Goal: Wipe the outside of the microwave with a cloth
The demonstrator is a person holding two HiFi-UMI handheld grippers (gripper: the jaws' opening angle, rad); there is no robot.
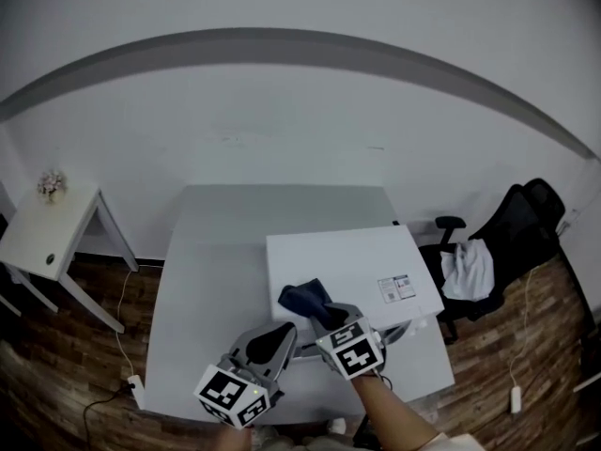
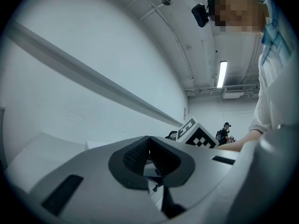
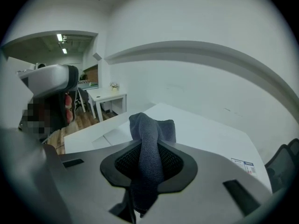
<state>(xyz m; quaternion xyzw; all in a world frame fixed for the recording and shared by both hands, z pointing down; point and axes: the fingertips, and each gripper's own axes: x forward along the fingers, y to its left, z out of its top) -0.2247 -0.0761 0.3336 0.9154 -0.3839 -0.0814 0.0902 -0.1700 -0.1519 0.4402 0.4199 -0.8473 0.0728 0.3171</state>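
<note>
Dark blue cloth (image 3: 149,134) — a crumpled wad — in right tongs (image 3: 148,164)

**Open table at left, microwave and chair at right**

The left half of the table (image 1: 211,299) is left bare; passage is offered there. The right half is taken by the microwave (image 1: 371,252), its top bare beyond the cloth (image 1: 305,297) clamped in the right gripper (image 1: 326,316). Room behind is closed by the wall (image 1: 282,130). An office chair (image 1: 515,224) is set near at right, a side table (image 1: 47,238) well apart at left.
</note>
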